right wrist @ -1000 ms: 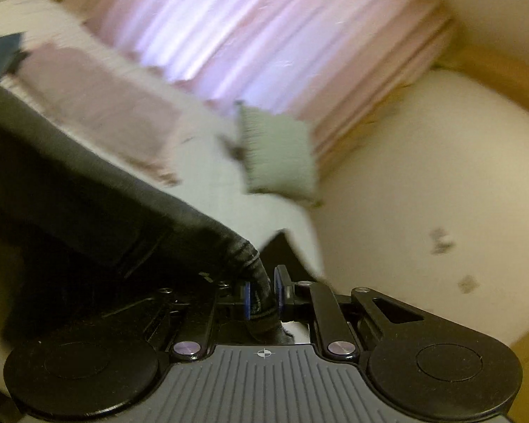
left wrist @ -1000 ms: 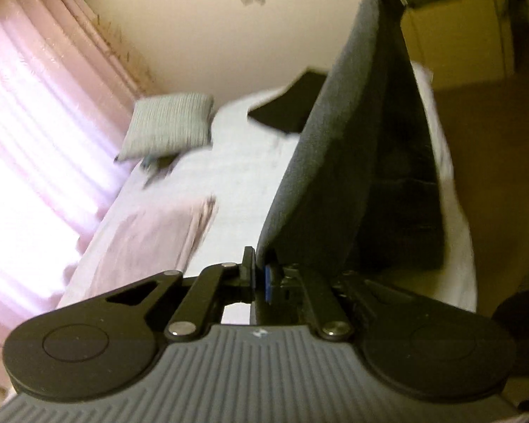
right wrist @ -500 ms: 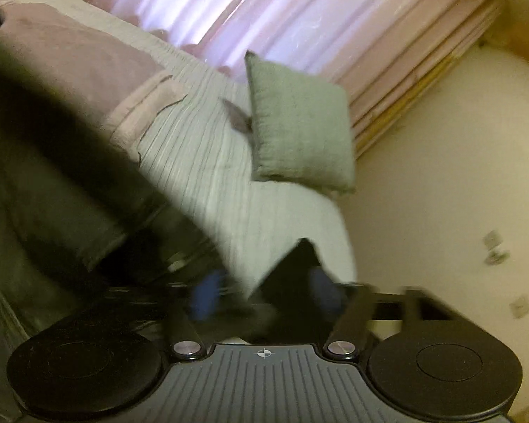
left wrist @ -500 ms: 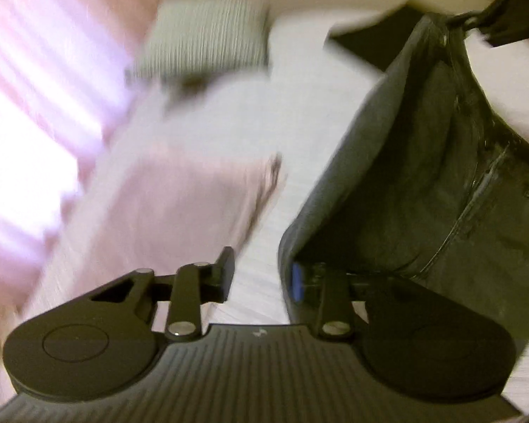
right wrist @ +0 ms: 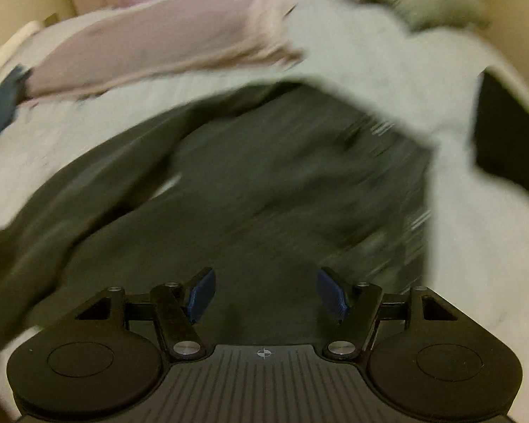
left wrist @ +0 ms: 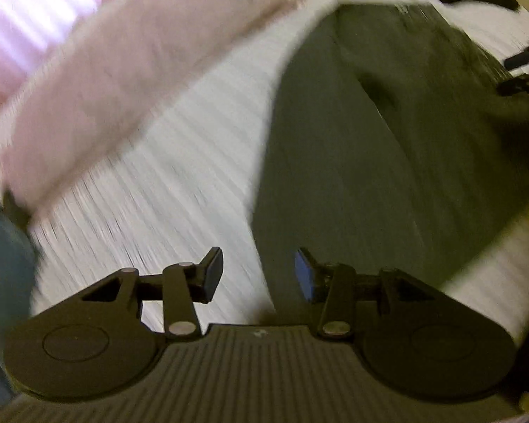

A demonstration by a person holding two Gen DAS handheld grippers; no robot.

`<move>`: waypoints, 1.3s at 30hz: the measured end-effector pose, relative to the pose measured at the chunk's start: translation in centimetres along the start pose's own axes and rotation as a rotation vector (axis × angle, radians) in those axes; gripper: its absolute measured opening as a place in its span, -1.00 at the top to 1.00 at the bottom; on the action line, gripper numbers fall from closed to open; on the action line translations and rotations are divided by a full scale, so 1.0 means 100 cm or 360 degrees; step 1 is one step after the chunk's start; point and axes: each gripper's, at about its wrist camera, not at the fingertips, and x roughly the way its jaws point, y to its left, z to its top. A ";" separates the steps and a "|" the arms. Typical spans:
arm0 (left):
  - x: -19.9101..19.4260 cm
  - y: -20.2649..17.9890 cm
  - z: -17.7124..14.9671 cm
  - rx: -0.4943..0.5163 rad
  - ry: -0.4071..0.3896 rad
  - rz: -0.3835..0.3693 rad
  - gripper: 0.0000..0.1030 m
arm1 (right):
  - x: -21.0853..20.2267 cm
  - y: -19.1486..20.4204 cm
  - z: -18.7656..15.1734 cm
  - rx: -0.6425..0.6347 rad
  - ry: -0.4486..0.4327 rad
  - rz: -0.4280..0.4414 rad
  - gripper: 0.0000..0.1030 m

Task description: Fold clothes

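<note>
Dark grey trousers lie flat on the bed, just ahead of both tongs, left tongs and right tongs spread wide, pinching nothing.

Dark grey garment lies spread on the white bed sheet, creased and uneven (motion blur obscures detail)

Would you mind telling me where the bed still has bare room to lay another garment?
Bare striped sheet runs between the pink folded cloth and the dark jeans. Crowded elsewhere; both grippers, left and right, open over the jeans.
</note>
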 end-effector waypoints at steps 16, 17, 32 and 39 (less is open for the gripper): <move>-0.008 -0.017 -0.128 0.0281 -0.0247 -0.0496 0.97 | -0.021 0.190 -0.077 0.0150 0.0106 -0.0342 -0.89; -0.020 0.012 -0.126 0.0159 -0.0295 -0.0481 0.97 | -0.023 0.196 -0.074 0.0140 0.0094 -0.0348 -0.89; -0.063 0.226 -0.156 -0.0553 -0.0358 0.0231 0.26 | -0.011 0.222 -0.059 0.0211 0.0063 -0.0360 -0.89; -0.014 0.072 -0.190 0.0032 -0.0156 -0.0150 0.18 | -0.008 0.150 -0.102 0.0744 0.0149 -0.0413 -0.89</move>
